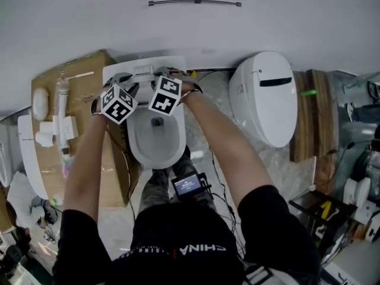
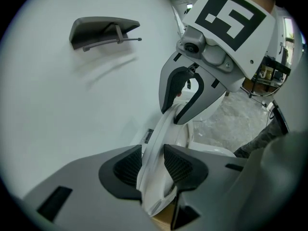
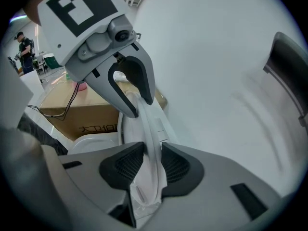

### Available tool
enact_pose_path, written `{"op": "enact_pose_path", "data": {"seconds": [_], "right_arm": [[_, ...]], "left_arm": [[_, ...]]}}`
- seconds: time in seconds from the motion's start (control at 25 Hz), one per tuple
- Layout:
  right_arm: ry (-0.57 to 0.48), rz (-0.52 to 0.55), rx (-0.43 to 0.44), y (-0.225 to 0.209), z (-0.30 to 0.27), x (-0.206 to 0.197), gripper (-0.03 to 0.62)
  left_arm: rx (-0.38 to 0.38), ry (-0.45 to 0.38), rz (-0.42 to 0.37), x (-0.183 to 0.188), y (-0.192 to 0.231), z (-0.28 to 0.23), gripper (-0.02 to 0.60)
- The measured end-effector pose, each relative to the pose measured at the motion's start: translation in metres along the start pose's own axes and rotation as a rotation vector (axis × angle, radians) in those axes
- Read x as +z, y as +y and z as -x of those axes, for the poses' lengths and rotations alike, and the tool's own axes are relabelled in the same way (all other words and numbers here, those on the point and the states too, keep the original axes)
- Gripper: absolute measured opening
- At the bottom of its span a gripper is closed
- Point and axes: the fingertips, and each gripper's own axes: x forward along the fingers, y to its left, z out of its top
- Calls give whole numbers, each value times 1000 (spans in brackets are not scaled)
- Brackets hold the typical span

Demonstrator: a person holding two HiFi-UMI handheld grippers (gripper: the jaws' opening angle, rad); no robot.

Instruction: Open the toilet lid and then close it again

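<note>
- Lid [image 2: 155, 143] of the toilet stands raised on edge, close to the white wall [image 2: 72, 109], with the bowl [image 1: 169, 141] open below it.
- Left tool [image 2: 153, 163] is clamped on the lid's rim, its pads pressing both faces. Right tool [image 3: 153, 162] grips the same rim just beside it and is likewise closed on it.
- Step in hand looks like the top of the swing. The lid seems at or near fully open, but the views do not show whether it leans on the tank.
- Next move probably calls for both tools to hold on and swing the lid down together towards the bowl, slowly enough that the rim neither slips from the pads nor slams.
</note>
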Motion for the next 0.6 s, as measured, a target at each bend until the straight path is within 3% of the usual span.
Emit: {"op": "enact_pose_path", "data": {"seconds": [0.36, 0.6], "right_arm": [[-6, 15, 29, -1, 0, 0, 123], [-8, 3, 25, 0, -1, 0, 123]], "left_arm": [[1, -6, -23, 1, 0, 0, 141], [99, 11, -47, -3, 0, 16, 140]]}}
